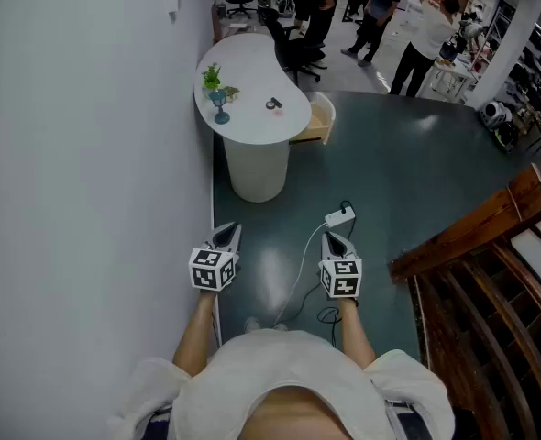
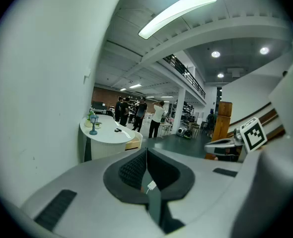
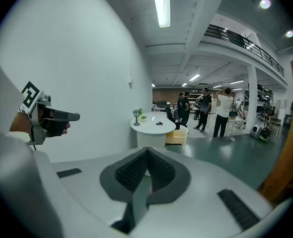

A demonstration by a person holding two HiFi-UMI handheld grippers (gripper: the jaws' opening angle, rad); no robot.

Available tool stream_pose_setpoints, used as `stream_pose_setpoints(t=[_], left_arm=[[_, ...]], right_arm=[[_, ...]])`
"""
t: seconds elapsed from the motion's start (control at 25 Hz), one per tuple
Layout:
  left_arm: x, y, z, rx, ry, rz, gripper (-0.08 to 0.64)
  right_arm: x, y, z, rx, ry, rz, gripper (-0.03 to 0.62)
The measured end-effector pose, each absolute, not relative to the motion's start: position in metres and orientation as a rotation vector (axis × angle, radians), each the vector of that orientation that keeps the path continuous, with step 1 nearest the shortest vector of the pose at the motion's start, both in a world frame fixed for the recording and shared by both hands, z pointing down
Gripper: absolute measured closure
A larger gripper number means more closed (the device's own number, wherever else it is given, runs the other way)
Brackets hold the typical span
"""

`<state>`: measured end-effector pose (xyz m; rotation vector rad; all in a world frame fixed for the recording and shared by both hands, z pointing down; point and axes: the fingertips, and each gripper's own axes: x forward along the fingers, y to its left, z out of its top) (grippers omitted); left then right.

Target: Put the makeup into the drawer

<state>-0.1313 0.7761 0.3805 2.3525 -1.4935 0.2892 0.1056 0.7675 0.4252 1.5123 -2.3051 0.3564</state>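
A small dark makeup item (image 1: 272,104) lies on the white rounded table (image 1: 252,122) against the wall, beside a blue lamp (image 1: 219,106) and a little plant. A light wooden drawer (image 1: 318,120) stands pulled out at the table's right side. Both grippers hang well short of the table, above the green floor. My left gripper (image 1: 229,233) is shut with nothing between its pads, and my right gripper (image 1: 332,239) is shut and empty too. In the left gripper view the table (image 2: 107,134) and drawer (image 2: 134,143) show far ahead; in the right gripper view the makeup (image 3: 159,123) sits on the table (image 3: 154,129).
A white wall (image 1: 87,154) runs along the left. A wooden stair railing (image 1: 477,273) rises at the right. A white adapter (image 1: 339,216) with its cable lies on the floor between the grippers. Several people (image 1: 380,12) and an office chair (image 1: 293,49) are beyond the table.
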Motion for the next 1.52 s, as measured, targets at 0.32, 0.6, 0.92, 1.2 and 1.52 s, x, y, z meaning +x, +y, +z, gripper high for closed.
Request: stream_pose_setpoints(t=[0.32,0.6,0.92,1.2,1.52], left_arm=[[-0.121,0.788,0.389,2.343,-1.483,0.299,0.548],[-0.113,0.799,0.396,2.327,-1.494,0.303,0.548],[-0.107,0.798,0.403,2.306,-1.495,0.312,0.548],[-0.107,0.741,0.422,2.311,-1.478,0.321,0.548],[-0.103,0.621,0.428,2.341,-1.443,0.288,0.548]], right_arm=[[0.114,0.78,0.435,1.507,-2.294,0.371,0.595],[0.108,0.792,0.44,1.432,-2.419,0.398,0.264],[0.114,0.785,0.449,1.429,-2.386,0.37,0.296],[0.117,0.732,0.466,1.445,-2.366,0.38,0.318],[0.121,0.625,0.474,1.477,-2.327,0.369,0.325]])
